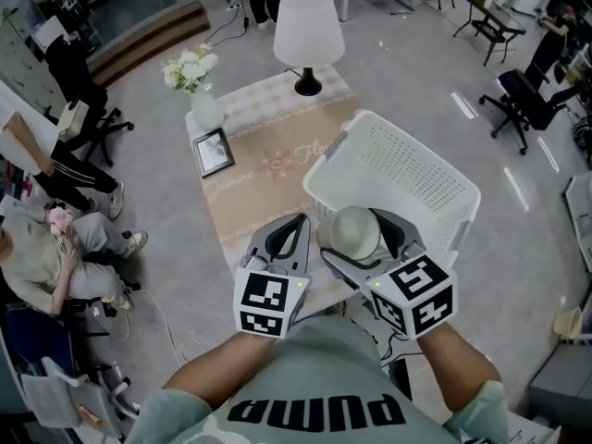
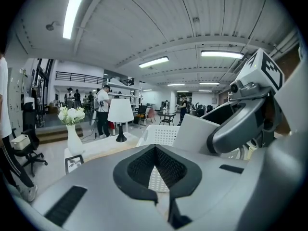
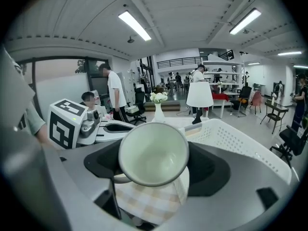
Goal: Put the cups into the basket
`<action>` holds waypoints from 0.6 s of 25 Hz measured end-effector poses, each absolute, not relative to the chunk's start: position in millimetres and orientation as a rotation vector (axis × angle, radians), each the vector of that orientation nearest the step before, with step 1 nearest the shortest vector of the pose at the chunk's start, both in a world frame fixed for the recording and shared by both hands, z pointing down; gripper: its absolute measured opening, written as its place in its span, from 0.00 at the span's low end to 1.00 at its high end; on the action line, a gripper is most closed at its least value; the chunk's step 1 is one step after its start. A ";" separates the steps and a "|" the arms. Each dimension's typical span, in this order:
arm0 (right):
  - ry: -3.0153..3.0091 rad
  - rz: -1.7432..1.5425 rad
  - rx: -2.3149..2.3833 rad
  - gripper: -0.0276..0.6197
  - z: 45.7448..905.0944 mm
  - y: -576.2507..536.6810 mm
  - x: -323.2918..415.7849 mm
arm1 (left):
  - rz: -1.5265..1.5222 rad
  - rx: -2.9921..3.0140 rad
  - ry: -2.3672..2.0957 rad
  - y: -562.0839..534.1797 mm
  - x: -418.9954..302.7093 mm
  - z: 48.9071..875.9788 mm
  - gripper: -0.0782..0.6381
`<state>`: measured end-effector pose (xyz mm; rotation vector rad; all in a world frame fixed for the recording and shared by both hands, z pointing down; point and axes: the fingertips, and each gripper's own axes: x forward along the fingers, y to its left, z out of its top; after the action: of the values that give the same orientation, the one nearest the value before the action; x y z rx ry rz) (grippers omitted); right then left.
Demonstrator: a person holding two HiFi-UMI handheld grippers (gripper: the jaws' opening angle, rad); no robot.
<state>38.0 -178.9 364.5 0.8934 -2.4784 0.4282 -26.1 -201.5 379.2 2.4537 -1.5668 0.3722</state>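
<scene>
Cup, glossy, round-mouthed, in right claw

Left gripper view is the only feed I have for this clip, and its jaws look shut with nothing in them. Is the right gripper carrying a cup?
Observer: Yes. The right gripper is shut on a white cup, whose open mouth faces that gripper's camera.
Reviewer: Is the cup in the basket yet?
Observer: Not yet. In the head view it hangs at the near edge of the white basket, held in the jaws.
Reviewer: Anything already in the basket?
Observer: The part of its inside that shows in the head view holds nothing.
</scene>
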 end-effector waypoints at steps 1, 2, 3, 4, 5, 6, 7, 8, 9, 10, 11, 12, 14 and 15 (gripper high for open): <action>-2.485 0.426 0.892 0.64 362.6 -182.8 40.4 | 0.373 2.449 -1.574 -203.8 -25.2 379.2 0.11; -2.490 0.424 0.892 0.64 360.8 -186.8 42.8 | 0.374 2.444 -1.582 -206.2 -24.2 379.2 0.11; -2.493 0.421 0.893 0.64 359.6 -191.3 45.7 | 0.375 2.439 -1.589 -208.4 -23.1 379.1 0.11; -2.493 0.415 0.897 0.64 359.5 -196.2 49.5 | 0.376 2.435 -1.596 -210.5 -21.9 379.0 0.11; -2.491 0.408 0.902 0.64 359.8 -201.6 53.9 | 0.377 2.430 -1.603 -212.6 -20.8 379.0 0.11; -2.490 0.402 0.908 0.64 360.1 -207.4 58.2 | 0.378 2.424 -1.611 -214.8 -20.0 378.9 0.11; -2.489 0.396 0.914 0.64 360.2 -213.5 62.2 | 0.380 2.418 -1.620 -217.3 -19.4 378.8 0.11; -2.487 0.389 0.920 0.64 360.4 -220.0 66.2 | 0.382 2.411 -1.629 -220.0 -19.0 378.7 0.11; -2.484 0.382 0.927 0.64 360.9 -226.8 70.1 | 0.385 2.404 -1.638 -222.8 -18.7 378.7 0.11; -2.480 0.372 0.933 0.64 361.8 -233.6 74.0 | 0.387 2.396 -1.647 -225.7 -18.6 379.0 0.11; -2.475 0.362 0.938 0.64 363.0 -240.4 77.8 | 0.390 2.387 -1.657 -228.7 -18.5 379.5 0.11; -2.471 0.353 0.942 0.64 364.5 -247.1 81.4 | 0.393 2.378 -1.667 -231.9 -18.3 380.1 0.11; -2.464 0.342 0.947 0.64 368.0 -259.8 88.0 | 0.401 2.362 -1.685 -238.2 -17.6 381.0 0.11; -2.460 0.339 0.948 0.64 370.2 -266.0 91.0 | 0.405 2.355 -1.693 -241.3 -17.1 381.2 0.11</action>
<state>91.0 -266.0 370.2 0.9479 -2.4602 0.3385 -17.1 -241.3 381.2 2.3549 -1.6929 0.4047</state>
